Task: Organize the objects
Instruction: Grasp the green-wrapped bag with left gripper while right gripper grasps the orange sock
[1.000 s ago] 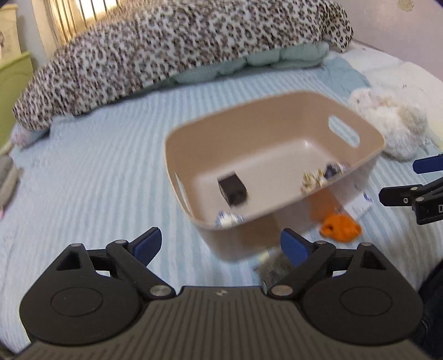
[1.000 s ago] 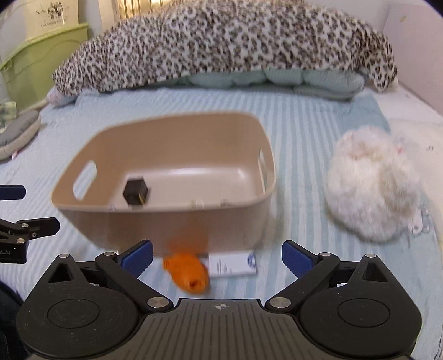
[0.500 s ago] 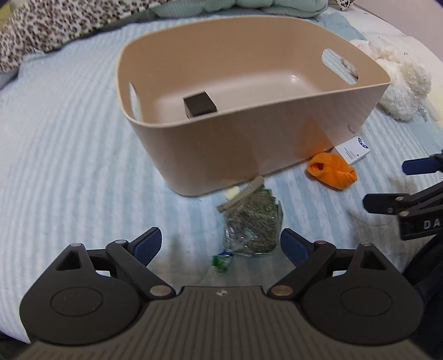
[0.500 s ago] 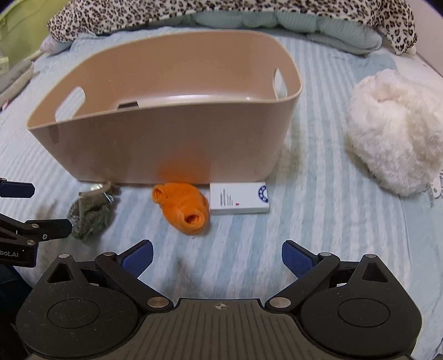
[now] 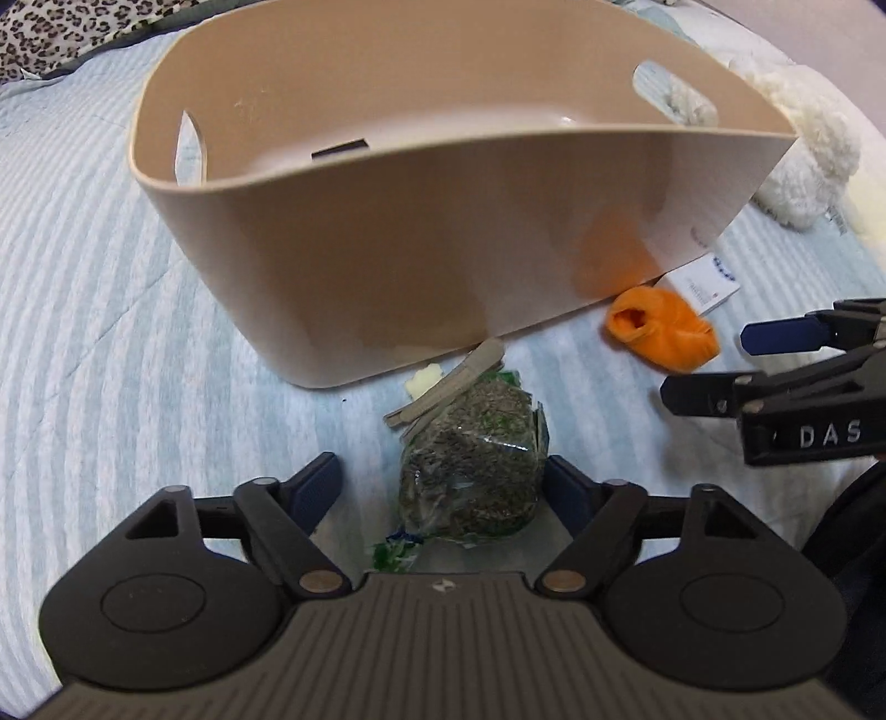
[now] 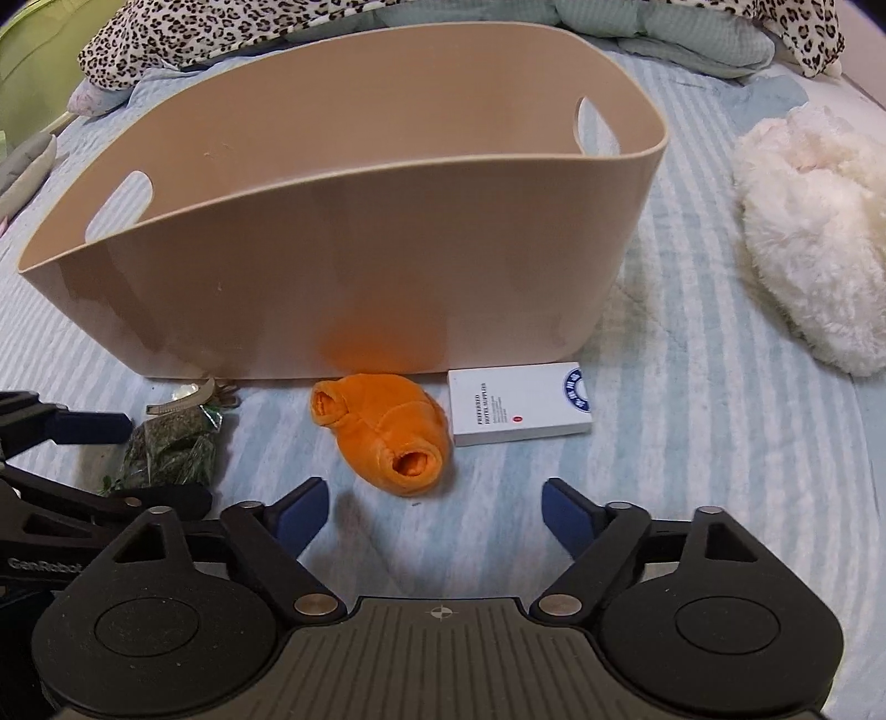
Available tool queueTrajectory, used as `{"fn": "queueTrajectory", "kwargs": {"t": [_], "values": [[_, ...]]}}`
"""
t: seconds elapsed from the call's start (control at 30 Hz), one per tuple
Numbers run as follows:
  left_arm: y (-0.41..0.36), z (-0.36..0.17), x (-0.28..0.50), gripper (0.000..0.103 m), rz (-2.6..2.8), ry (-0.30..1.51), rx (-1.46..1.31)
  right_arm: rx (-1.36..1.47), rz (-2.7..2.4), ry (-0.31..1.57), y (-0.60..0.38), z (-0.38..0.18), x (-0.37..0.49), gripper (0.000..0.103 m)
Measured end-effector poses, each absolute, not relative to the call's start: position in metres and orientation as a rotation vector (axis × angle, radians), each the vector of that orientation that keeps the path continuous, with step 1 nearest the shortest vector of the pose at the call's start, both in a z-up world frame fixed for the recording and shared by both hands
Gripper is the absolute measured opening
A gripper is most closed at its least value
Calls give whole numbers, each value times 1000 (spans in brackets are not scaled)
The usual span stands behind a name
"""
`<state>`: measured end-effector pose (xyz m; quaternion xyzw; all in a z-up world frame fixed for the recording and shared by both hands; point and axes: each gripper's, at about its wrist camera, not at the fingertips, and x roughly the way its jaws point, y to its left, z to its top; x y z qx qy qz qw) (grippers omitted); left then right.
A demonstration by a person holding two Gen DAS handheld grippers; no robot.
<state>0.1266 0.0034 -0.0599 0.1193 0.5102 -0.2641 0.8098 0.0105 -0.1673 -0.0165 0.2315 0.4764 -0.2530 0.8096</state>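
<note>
A beige plastic bin (image 5: 443, 232) (image 6: 343, 266) stands on the striped blue bed. A small black box (image 5: 339, 150) lies inside it, mostly hidden by the near wall. In front of the bin lie a clear bag of green dried leaves (image 5: 470, 471) (image 6: 171, 448), an orange cloth piece (image 5: 662, 327) (image 6: 387, 432) and a white card box (image 6: 518, 410) (image 5: 706, 282). My left gripper (image 5: 443, 487) is open, its fingers on either side of the leaf bag. My right gripper (image 6: 434, 507) is open, low over the bed just short of the orange cloth.
A white fluffy plush (image 6: 814, 238) (image 5: 803, 149) lies to the right of the bin. A leopard-print blanket (image 6: 387, 22) is heaped behind the bin. A small cream clip and a grey clip (image 5: 443, 382) lie by the leaf bag.
Both grippers have dropped lower and closer to the bed. The left one has come forward so the leaf bag now sits between its open fingers. The right one has neared the orange cloth.
</note>
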Motion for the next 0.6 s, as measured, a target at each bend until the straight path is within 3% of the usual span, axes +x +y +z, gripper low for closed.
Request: {"fn": "queueTrajectory", "kwargs": {"t": [0.13, 0.2, 0.23, 0.4, 0.47, 0.6], "values": [[4, -62, 126, 69, -575, 1061, 268, 524, -535, 999, -171, -20, 17, 70], [2, -62, 124, 57, -575, 1044, 284, 528, -532, 999, -171, -22, 21, 52], [2, -62, 124, 53, -572, 1035, 292, 525, -529, 1000, -170, -23, 22, 48], [6, -59, 124, 49, -571, 1039, 283, 502, -498, 1003, -162, -23, 21, 16], [8, -56, 123, 47, -569, 1042, 280, 523, -490, 997, -162, -22, 16, 9], [15, -46, 117, 46, -562, 1032, 262, 541, -479, 980, -156, -15, 3, 9]]}}
